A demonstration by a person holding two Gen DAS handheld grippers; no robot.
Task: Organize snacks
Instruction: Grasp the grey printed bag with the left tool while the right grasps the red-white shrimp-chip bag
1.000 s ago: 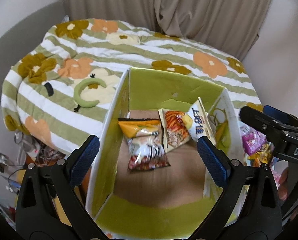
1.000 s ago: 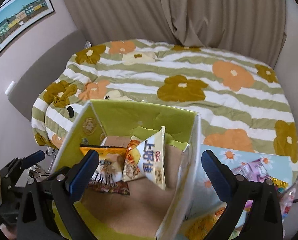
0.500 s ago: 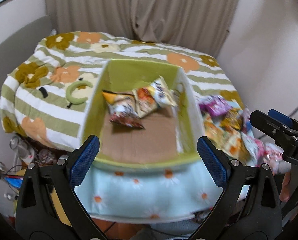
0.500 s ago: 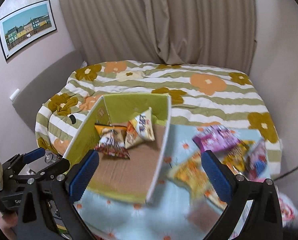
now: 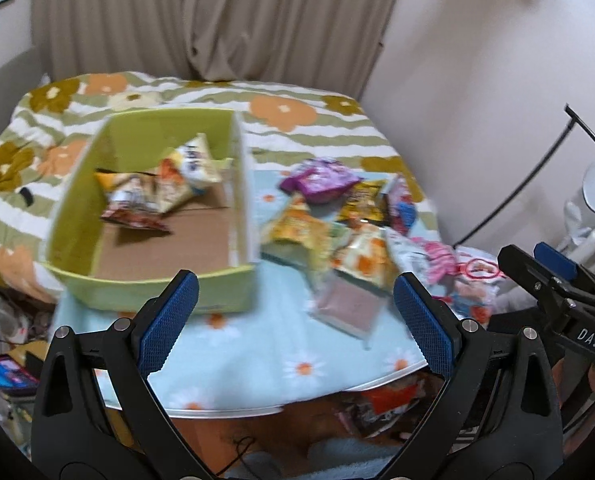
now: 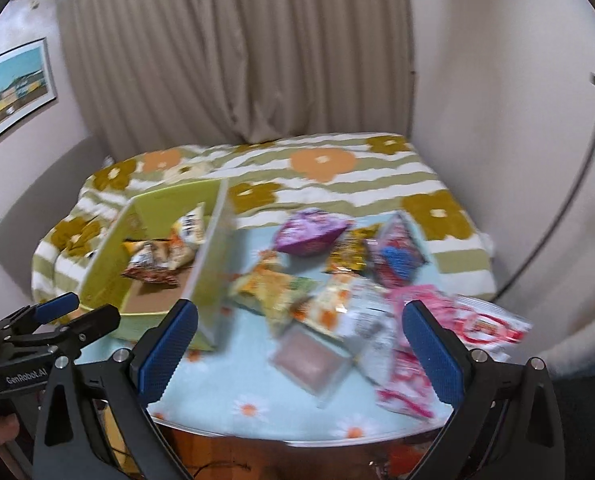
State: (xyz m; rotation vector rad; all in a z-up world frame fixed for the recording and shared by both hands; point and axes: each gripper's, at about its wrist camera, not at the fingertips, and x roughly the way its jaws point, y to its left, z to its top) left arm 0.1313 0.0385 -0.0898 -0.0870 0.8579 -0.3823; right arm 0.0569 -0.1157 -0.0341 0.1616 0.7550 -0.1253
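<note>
A green cardboard box [image 5: 77, 276] [image 6: 105, 276] stands at the table's left with three snack packets [image 5: 157, 184] [image 6: 161, 252] leaning at its far end. Several loose snack packets [image 5: 337, 216] [image 6: 337, 280] lie piled to its right, among them a purple bag [image 5: 317, 178] [image 6: 309, 232] and a pink one [image 6: 457, 320]. My left gripper [image 5: 295, 316] hangs open and empty above the table's near edge. My right gripper [image 6: 297, 344] is open and empty too, in front of the pile. Each gripper shows at the edge of the other's view.
The table carries a light blue daisy cloth [image 5: 277, 344] [image 6: 225, 380]. Behind it lies a bed with a striped flower quilt [image 5: 297, 120] [image 6: 337, 168], curtains beyond. A lamp and cable [image 5: 593, 192] stand at the right. Clutter sits on the floor at the left [image 5: 5, 372].
Both grippers have pulled back and up from over the box, so the whole table and the loose pile now show. Both stay open and empty.
</note>
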